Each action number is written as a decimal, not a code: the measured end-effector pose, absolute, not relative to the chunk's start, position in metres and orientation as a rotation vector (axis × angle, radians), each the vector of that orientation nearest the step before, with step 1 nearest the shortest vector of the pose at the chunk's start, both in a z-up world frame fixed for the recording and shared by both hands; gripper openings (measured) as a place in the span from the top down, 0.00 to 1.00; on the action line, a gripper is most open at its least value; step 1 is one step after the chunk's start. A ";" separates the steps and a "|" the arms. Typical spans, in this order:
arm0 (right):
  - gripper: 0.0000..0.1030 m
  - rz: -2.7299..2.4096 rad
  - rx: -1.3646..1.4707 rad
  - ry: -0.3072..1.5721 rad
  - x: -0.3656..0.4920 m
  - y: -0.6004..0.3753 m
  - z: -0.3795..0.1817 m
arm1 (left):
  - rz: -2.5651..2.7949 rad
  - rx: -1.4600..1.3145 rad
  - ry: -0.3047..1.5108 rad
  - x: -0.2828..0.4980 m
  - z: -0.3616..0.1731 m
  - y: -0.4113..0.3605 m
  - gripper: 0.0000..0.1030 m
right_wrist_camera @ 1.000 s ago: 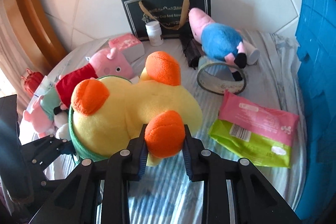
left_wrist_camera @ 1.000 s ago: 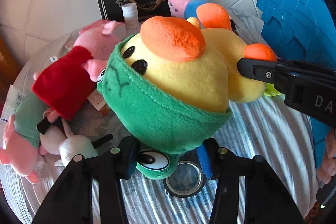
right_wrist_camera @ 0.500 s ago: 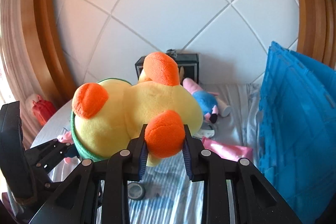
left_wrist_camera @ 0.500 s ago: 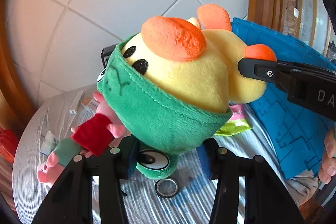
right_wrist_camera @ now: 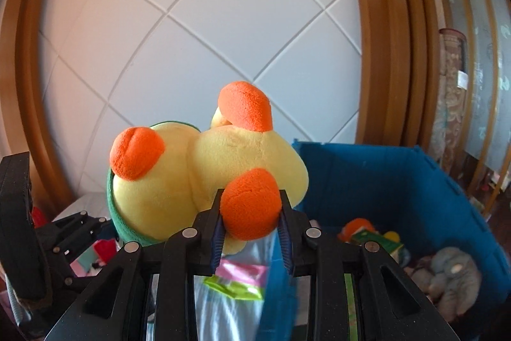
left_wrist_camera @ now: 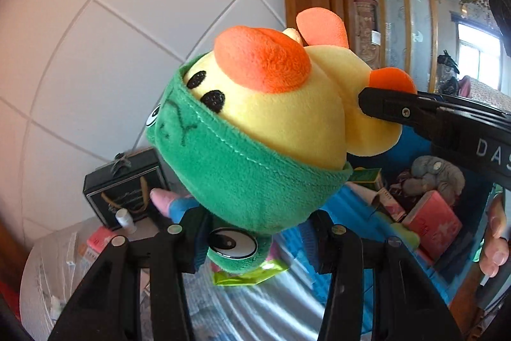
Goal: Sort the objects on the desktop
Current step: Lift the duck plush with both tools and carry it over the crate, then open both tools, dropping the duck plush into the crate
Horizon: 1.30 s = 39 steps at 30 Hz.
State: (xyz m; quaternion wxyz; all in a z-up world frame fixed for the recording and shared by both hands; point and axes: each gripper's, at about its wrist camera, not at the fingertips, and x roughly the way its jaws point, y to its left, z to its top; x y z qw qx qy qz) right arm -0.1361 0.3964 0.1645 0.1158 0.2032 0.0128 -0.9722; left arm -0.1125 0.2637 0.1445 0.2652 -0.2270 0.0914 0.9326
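A yellow duck plush (left_wrist_camera: 281,114) with orange beak and feet wears a green frog hood and hangs in the air above the table. My left gripper (left_wrist_camera: 255,232) is shut on the hood's lower edge. My right gripper (right_wrist_camera: 250,222) is shut on one orange foot (right_wrist_camera: 249,200), and in the left wrist view the right gripper (left_wrist_camera: 383,107) reaches in from the right side. The left gripper (right_wrist_camera: 80,229) shows at the left of the right wrist view. The open blue bin (right_wrist_camera: 383,181) lies just right of and below the plush.
In the bin lie a grey plush (right_wrist_camera: 453,274), a pink box (left_wrist_camera: 431,219) and small cartons. On the striped round table (left_wrist_camera: 242,309) remain a black gift bag (left_wrist_camera: 121,190), a white bottle (left_wrist_camera: 124,218), a blue-shirted pig plush (left_wrist_camera: 179,203) and a pink-green packet (right_wrist_camera: 236,280). A tiled wall stands behind.
Both grippers have lifted the duck plush well above the table and swung it rightward; the inside of the blue bin has come into view. Both grips are unchanged.
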 end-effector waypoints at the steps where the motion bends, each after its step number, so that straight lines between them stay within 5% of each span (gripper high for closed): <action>1: 0.72 -2.870 0.597 0.037 -0.139 0.412 0.171 | 2.502 -0.619 0.258 -0.114 0.151 0.278 0.54; 14: 0.72 -3.041 0.870 0.018 -0.184 0.567 0.164 | 2.253 -0.909 0.388 -0.134 0.144 0.462 0.52; 26: 0.66 -3.086 1.034 0.141 -0.213 0.599 0.124 | 2.266 -1.002 0.485 -0.137 0.124 0.495 0.41; 28: 0.57 -3.080 1.026 0.153 -0.209 0.595 0.124 | 2.282 -1.001 0.486 -0.134 0.127 0.492 0.41; 31: 0.19 -3.089 0.998 0.176 -0.204 0.590 0.126 | 2.302 -0.980 0.470 -0.132 0.130 0.481 0.41; 33: 0.07 -3.099 0.969 0.191 -0.198 0.586 0.129 | 2.320 -0.956 0.456 -0.129 0.134 0.470 0.41; 36: 0.00 -3.132 0.917 0.227 -0.187 0.578 0.134 | 2.340 -0.919 0.434 -0.125 0.139 0.452 0.41; 39: 0.00 -3.144 0.864 0.239 -0.175 0.570 0.141 | 2.380 -0.862 0.406 -0.116 0.147 0.432 0.30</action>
